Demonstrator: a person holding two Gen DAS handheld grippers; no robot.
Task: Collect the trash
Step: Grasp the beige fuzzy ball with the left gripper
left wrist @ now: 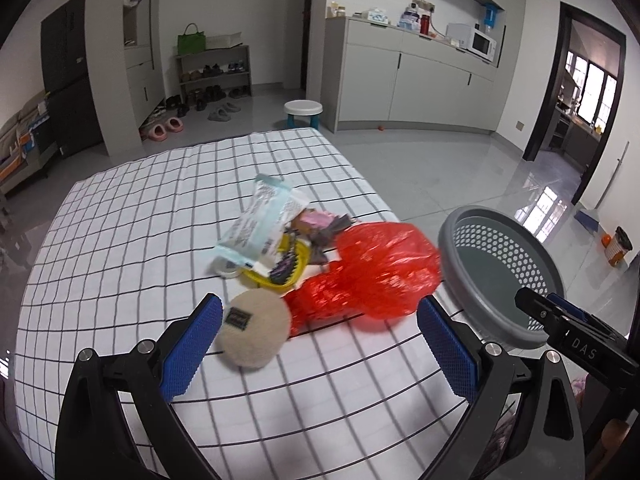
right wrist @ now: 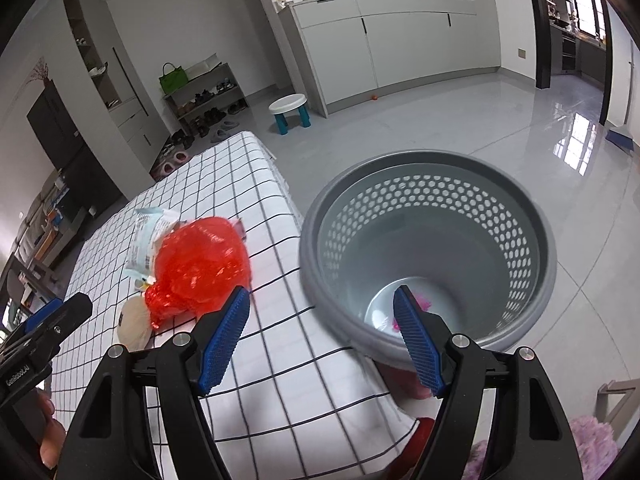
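Observation:
A heap of trash lies on the checked tablecloth [left wrist: 132, 240]: a red plastic bag [left wrist: 376, 272], a pale blue-white wrapper [left wrist: 260, 224], a yellow dish [left wrist: 276, 276], small pink and dark wrappers [left wrist: 320, 224] and a round beige puff [left wrist: 256, 332]. My left gripper [left wrist: 320, 332] is open just in front of the puff and the red bag. A grey perforated bin [right wrist: 436, 248] stands beside the table's right edge with something pink [right wrist: 422, 304] at its bottom. My right gripper [right wrist: 322, 340] is open and empty, over the table edge and the bin's rim. The red bag [right wrist: 200, 268] also shows in the right wrist view.
Glossy tiled floor [right wrist: 480, 120] surrounds the table. A small white stool with blue legs [left wrist: 303, 114] stands beyond the far corner. Grey cabinets with a microwave [left wrist: 482, 42] line the back wall, a shoe rack [left wrist: 214, 76] stands at the back left.

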